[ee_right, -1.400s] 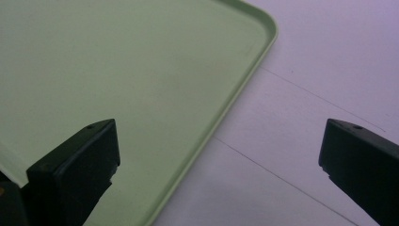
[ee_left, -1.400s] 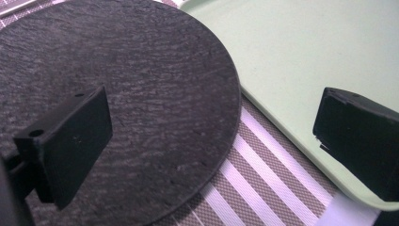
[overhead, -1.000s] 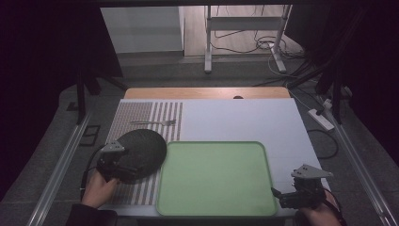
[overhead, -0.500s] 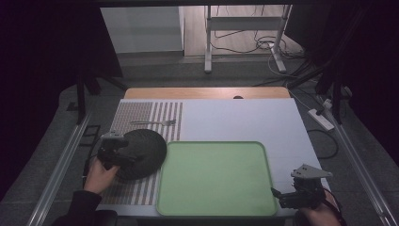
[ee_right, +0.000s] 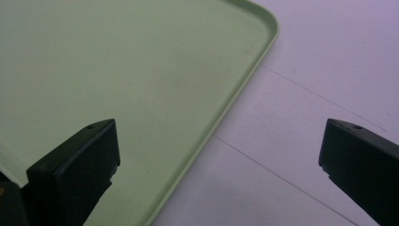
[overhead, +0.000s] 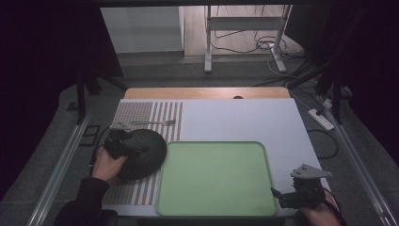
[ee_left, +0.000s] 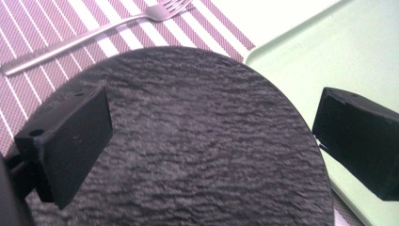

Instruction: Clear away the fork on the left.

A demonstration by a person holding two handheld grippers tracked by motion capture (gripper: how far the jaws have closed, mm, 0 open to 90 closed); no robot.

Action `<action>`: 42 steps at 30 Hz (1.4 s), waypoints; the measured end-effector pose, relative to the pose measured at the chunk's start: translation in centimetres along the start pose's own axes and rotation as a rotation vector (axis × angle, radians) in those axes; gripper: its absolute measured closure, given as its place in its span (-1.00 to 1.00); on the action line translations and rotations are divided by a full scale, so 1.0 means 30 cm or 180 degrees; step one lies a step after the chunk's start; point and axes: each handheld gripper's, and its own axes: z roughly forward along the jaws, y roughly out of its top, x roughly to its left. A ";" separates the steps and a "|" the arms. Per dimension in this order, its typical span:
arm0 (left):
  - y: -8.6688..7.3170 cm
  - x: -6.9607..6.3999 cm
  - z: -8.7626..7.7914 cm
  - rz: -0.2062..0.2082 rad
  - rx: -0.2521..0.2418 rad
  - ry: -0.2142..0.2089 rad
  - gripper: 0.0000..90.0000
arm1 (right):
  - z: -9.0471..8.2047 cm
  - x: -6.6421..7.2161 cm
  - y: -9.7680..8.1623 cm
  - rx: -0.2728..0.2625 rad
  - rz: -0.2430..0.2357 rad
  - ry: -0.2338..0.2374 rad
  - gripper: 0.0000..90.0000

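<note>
1. On the striped placemat (overhead: pixel 141 117) at the left of the worktop (overhead: pixel 244 120), a dark slate plate (overhead: pixel 141 153) lies flat, its right edge just beside the green tray (overhead: pixel 216 179).
2. The left tongs (overhead: pixel 123 146) hover over the plate's left part with jaws wide apart; in the left gripper view the plate's rough surface (ee_left: pixel 188 141) spreads between and below the two jaws, and nothing is clamped.
3. A fork (ee_left: pixel 94 33) lies on the placemat just beyond the plate's far edge, apart from it.
4. The right tongs (overhead: pixel 294 195) rest at the tray's near right corner, jaws apart and holding nothing; the right gripper view looks over the tray's rim (ee_right: pixel 235 108) and the bare worktop beside it.
5. The step in hand looks like taking hold of the plate, probably to set it on the tray.
6. To do it well, the left tongs should drop to the plate's rim so that one jaw slides beneath the edge and the other sits on top; a flat plate offers no other purchase.
7. A deep bite on the rim seems wise, since slate looks heavy and could tilt or slip.
8. Approaching from the near left side keeps the jaws away from the fork.
</note>
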 end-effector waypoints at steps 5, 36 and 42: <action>0.029 0.019 0.025 0.0007 0.0009 0.0054 -1.00 | 0.000 0.000 0.000 0.0003 -0.0003 0.0000 -1.00; 0.131 0.176 0.126 -0.0225 0.0025 0.0214 -1.00 | 0.001 -0.001 0.000 0.0009 0.0001 0.0020 -1.00; 0.150 0.210 0.142 -0.0293 0.0068 0.0222 -1.00 | 0.002 -0.001 0.001 0.0016 0.0000 0.0020 -1.00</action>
